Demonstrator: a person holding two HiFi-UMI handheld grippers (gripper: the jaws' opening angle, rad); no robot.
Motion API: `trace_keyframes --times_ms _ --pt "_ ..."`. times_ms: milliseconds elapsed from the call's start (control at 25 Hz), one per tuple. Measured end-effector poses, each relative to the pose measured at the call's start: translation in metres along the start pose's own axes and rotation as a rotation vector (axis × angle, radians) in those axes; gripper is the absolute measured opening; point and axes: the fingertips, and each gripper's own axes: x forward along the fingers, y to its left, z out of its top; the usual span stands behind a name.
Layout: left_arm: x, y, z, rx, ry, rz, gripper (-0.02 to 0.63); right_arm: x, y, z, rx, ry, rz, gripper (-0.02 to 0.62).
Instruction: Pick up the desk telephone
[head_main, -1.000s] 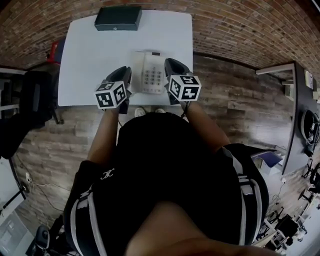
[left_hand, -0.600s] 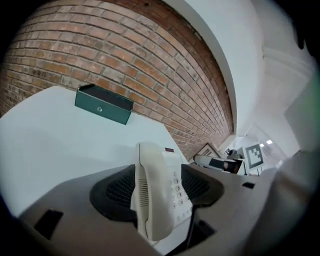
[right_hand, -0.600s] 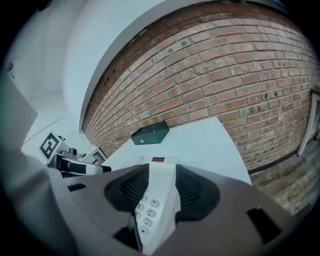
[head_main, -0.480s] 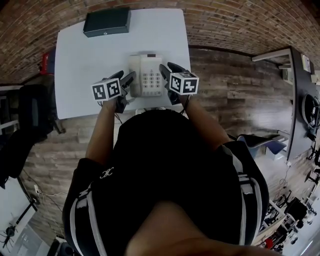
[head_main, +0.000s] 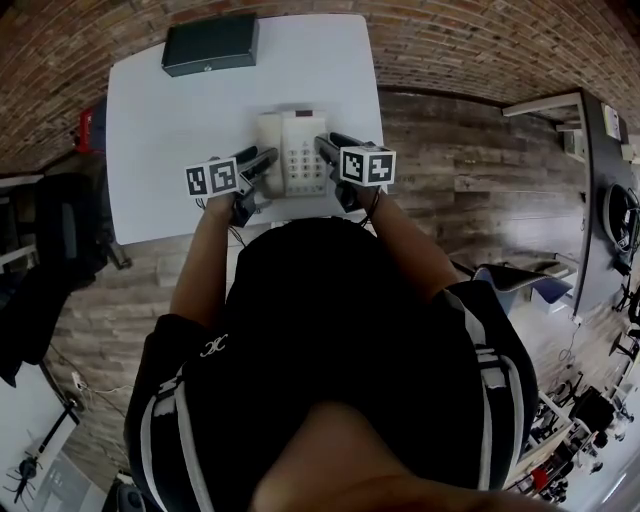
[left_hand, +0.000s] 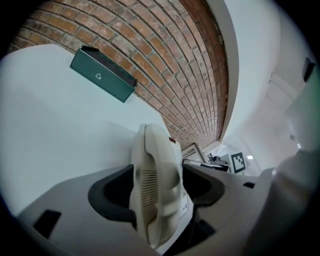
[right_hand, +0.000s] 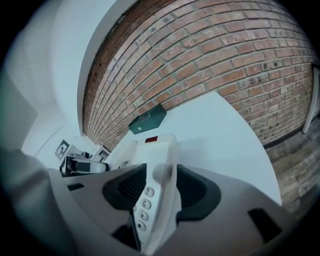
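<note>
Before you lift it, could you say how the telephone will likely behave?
The telephone looks hard plastic, so it probably won't flex. The left gripper clamps the handset, which likely sits loose and could come away alone.

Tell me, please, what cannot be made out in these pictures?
1. Underside of the desk telephone, both gripper views: hidden by its own body and the jaws, so lift-off from the table is unclear.
2. Print on the keypad: too small in head view; most keys behind a jaw in right gripper view.
3. Emblem on the dark green box: too small in every view.
</note>
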Motion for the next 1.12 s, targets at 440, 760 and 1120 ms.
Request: trace_keyframes --times_ms 440,760,1120 --pt "0.008 0.001 -0.012 0.004 0.043 -0.036 0.288 0.008 0.001 -0.013 0.086 0.045 0.028 0.151" --pt "0.001 -0.006 -0.013 0.031 0.060 0.001 0.279 0.000 0.008 -0.009 0.066 0.041 0.000 0.138" --pt "-0.011 -0.031 0.010 0.086 -0.009 -0.015 0.278 -0.020 0.023 0.026 -0.010 -0.036 -0.005 0.136"
